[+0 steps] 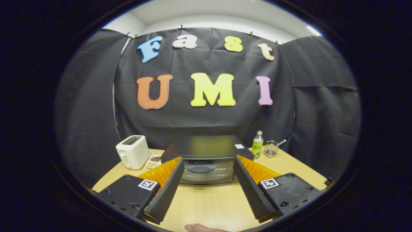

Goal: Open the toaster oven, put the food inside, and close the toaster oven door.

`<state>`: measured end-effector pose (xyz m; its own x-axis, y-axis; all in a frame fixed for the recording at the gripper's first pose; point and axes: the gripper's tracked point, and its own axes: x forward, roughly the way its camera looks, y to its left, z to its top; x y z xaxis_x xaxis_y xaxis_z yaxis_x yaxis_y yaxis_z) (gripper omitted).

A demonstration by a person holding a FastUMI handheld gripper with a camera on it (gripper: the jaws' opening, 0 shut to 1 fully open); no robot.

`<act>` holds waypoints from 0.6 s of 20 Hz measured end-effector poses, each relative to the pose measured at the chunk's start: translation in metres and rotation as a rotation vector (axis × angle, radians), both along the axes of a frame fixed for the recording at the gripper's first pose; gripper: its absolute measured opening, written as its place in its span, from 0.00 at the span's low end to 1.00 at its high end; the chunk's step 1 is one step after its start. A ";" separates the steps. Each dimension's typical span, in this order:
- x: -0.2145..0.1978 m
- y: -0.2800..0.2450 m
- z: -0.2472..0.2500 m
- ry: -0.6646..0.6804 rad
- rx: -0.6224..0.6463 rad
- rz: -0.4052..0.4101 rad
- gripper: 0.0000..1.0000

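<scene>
A black toaster oven stands on the wooden table, straight ahead of my fingers, its glass door shut and its handle near the door's top edge. My gripper is open, fingertips spread wide to either side of the door's front, apart from it, with nothing between them. A small white dish holding brownish food lies just left of the oven, behind my left finger.
A white pop-up toaster stands left of the oven beside the dish. Right of the oven are a green bottle and a small glass container with a spoon. A bit of a hand shows at the table's near edge.
</scene>
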<state>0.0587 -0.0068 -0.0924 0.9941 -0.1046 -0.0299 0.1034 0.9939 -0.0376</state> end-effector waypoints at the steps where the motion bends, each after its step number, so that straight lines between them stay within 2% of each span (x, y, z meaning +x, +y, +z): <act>1: -0.015 0.003 0.019 -0.026 0.001 0.012 1.00; 6: -0.079 0.019 0.101 -0.135 -0.056 0.078 1.00; 8: -0.105 0.019 0.133 -0.178 -0.093 0.075 1.00; 10: -0.127 0.017 0.149 -0.230 -0.113 0.058 1.00; 12: -0.147 0.018 0.145 -0.258 -0.124 0.067 1.00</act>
